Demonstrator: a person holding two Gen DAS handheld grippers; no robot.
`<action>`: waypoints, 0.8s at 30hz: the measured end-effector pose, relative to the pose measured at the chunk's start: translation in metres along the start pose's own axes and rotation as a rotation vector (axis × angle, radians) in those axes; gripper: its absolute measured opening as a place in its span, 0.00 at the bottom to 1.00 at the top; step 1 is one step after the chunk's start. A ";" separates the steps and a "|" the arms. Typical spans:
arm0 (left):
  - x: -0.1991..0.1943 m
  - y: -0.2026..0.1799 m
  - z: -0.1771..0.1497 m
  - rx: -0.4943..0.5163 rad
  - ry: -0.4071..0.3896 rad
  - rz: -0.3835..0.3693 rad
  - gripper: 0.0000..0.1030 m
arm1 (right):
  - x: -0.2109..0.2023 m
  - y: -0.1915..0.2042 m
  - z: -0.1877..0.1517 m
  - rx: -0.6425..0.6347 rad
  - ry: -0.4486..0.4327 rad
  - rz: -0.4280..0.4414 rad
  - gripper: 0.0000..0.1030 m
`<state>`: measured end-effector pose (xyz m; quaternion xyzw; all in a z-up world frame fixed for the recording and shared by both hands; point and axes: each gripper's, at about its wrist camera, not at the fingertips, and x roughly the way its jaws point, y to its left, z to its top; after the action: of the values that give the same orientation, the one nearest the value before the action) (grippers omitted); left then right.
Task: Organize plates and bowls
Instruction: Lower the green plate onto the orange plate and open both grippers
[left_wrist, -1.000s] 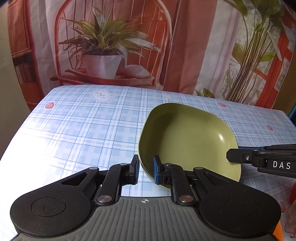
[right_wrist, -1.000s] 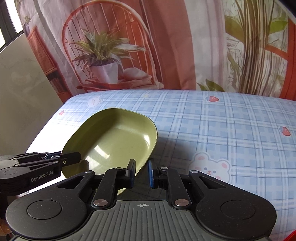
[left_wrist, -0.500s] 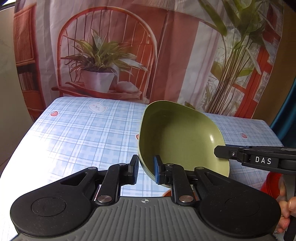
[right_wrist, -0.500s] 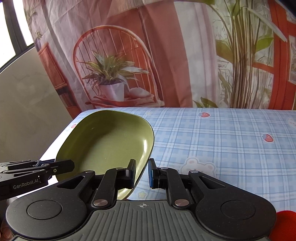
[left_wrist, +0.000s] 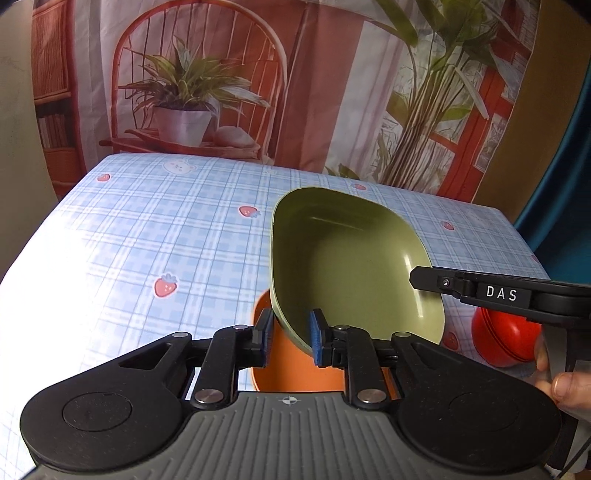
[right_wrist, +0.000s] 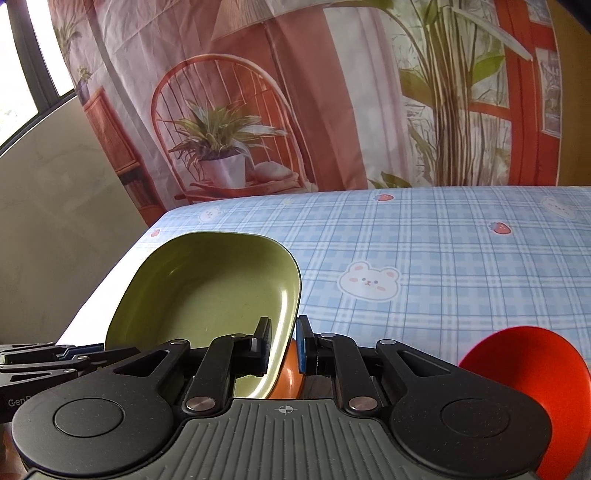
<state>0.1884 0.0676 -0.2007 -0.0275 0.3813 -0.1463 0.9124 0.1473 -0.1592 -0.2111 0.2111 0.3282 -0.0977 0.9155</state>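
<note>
A green, rounded-square plate (left_wrist: 351, 258) hangs tilted above the table, held from two sides. My left gripper (left_wrist: 289, 338) has the plate's near wall between its blue pads; its jaws are opening, though the pads still touch the wall. My right gripper (right_wrist: 283, 347) is shut on the opposite rim of the green plate (right_wrist: 207, 288). Directly under the plate lies an orange plate (left_wrist: 280, 373), mostly hidden by the green one and my fingers. The orange plate (right_wrist: 291, 373) shows only as a sliver in the right wrist view.
A red bowl (left_wrist: 506, 343) sits upside down at the right, near a person's hand (left_wrist: 565, 387); in the right wrist view the red bowl (right_wrist: 524, 369) is at the lower right. The blue checked tablecloth (left_wrist: 147, 240) stretches back to a printed curtain.
Both grippers carried the green plate up and back toward the near edge, over the orange plate. The red bowl came into view. The left jaws have spread slightly.
</note>
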 end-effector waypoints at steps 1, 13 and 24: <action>-0.002 -0.001 -0.004 -0.007 0.004 0.000 0.22 | -0.002 -0.001 -0.003 0.003 0.000 0.000 0.13; -0.004 -0.003 -0.032 -0.033 0.044 0.043 0.22 | -0.009 -0.001 -0.031 0.022 0.017 0.009 0.13; 0.000 0.006 -0.033 -0.040 0.043 0.058 0.22 | 0.001 0.004 -0.040 0.008 0.045 0.004 0.13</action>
<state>0.1666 0.0749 -0.2250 -0.0314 0.4044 -0.1129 0.9071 0.1271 -0.1374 -0.2387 0.2174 0.3477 -0.0922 0.9074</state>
